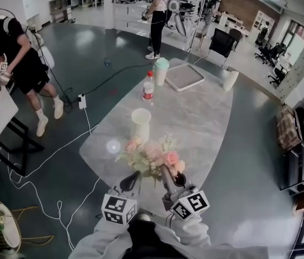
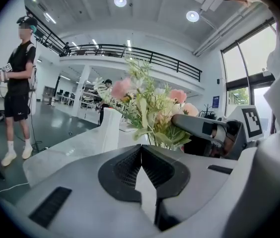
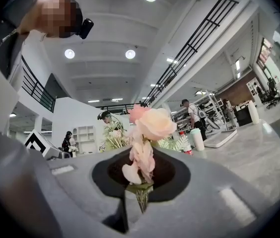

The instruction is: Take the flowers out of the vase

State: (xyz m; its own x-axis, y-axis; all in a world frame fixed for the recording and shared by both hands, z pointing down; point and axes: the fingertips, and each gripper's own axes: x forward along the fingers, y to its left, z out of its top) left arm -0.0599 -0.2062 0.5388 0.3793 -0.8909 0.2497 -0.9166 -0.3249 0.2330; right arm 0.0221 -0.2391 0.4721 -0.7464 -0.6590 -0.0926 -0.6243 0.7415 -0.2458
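Note:
The white vase [image 1: 140, 124] stands empty near the middle of the pale oval table [image 1: 206, 123]. Just in front of it, a bunch of pink flowers and greenery [image 1: 147, 154] hangs over the table's near end. My left gripper [image 1: 133, 178] is shut, and the bunch's stems [image 2: 150, 108] rise straight from its closed jaw tips [image 2: 141, 150]. My right gripper [image 1: 165, 171] is shut on the stem of a pink rose [image 3: 154, 124], which stands up out of its jaws [image 3: 141, 192]. The two grippers are close together, side by side.
Further back on the table stand a bottle with a red label [image 1: 148, 86], a cup with a green lid [image 1: 161, 70], a flat square tray [image 1: 184, 76] and a white cylinder [image 1: 230, 80]. A person [image 1: 17, 53] stands at the left; cables cross the floor.

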